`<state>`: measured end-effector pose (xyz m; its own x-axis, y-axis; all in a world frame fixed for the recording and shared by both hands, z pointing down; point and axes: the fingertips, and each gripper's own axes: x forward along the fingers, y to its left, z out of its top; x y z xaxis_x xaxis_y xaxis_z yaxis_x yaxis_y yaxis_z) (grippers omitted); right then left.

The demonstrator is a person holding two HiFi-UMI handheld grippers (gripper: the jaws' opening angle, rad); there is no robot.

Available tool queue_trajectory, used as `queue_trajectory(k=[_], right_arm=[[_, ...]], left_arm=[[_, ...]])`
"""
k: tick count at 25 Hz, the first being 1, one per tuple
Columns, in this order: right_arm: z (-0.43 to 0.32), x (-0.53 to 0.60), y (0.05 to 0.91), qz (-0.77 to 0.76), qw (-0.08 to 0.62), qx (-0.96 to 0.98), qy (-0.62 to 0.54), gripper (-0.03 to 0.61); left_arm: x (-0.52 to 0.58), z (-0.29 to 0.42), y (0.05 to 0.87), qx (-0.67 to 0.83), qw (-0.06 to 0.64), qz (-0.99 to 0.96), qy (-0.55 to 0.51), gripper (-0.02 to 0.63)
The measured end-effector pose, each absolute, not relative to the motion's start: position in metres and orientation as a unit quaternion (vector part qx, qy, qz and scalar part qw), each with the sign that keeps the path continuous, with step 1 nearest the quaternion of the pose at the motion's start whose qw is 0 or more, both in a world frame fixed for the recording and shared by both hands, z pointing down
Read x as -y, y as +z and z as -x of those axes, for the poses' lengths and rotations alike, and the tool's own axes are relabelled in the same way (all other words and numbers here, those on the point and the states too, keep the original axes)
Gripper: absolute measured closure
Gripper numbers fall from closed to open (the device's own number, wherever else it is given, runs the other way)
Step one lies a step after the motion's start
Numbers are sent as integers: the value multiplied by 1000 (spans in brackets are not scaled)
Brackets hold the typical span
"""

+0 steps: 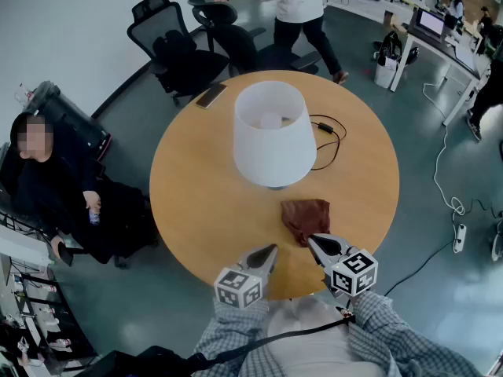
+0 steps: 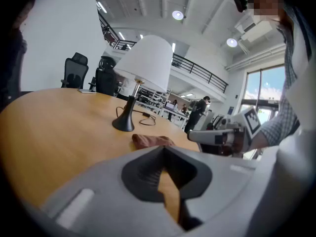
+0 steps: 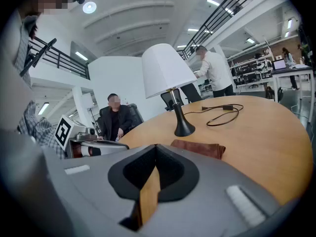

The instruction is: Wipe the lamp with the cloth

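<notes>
A lamp with a white shade point(image 1: 273, 132) stands in the middle of a round wooden table point(image 1: 196, 195). A crumpled brown cloth point(image 1: 305, 218) lies on the table in front of the lamp, toward the near edge. My left gripper point(image 1: 273, 248) hovers at the near edge, left of the cloth and apart from it, shut and holding nothing. My right gripper point(image 1: 310, 239) is shut too, its tip just at the cloth's near edge. The left gripper view shows the lamp point(image 2: 146, 63), the cloth point(image 2: 152, 140) and the right gripper point(image 2: 217, 136). The right gripper view shows the lamp point(image 3: 165, 73) and the cloth point(image 3: 198, 148).
A black cable point(image 1: 326, 136) loops on the table right of the lamp, and a phone point(image 1: 211, 95) lies at the far left rim. Office chairs point(image 1: 169, 42) stand behind the table. One person sits at the left point(image 1: 55, 187); another walks at the back point(image 1: 299, 6).
</notes>
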<state>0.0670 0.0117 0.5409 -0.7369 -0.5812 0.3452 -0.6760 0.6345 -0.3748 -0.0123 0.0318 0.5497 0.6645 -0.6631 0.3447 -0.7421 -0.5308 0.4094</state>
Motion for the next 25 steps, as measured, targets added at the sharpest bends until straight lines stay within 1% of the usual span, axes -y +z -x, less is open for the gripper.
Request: queue_trajectory(k=[4,18,25], right_arm=[[-68,-13,544,-351,105,897,247,575],[-72,-14,544,-352,104,896,250,575],[-74,-15,541,-352,93,896,256,575]], left_arm=[[-39,-1,551,378,251,-886,102,614],[-41,-6,551,379,257,-884,91,614],[-43,-7,550,381,257,-883,92,614]])
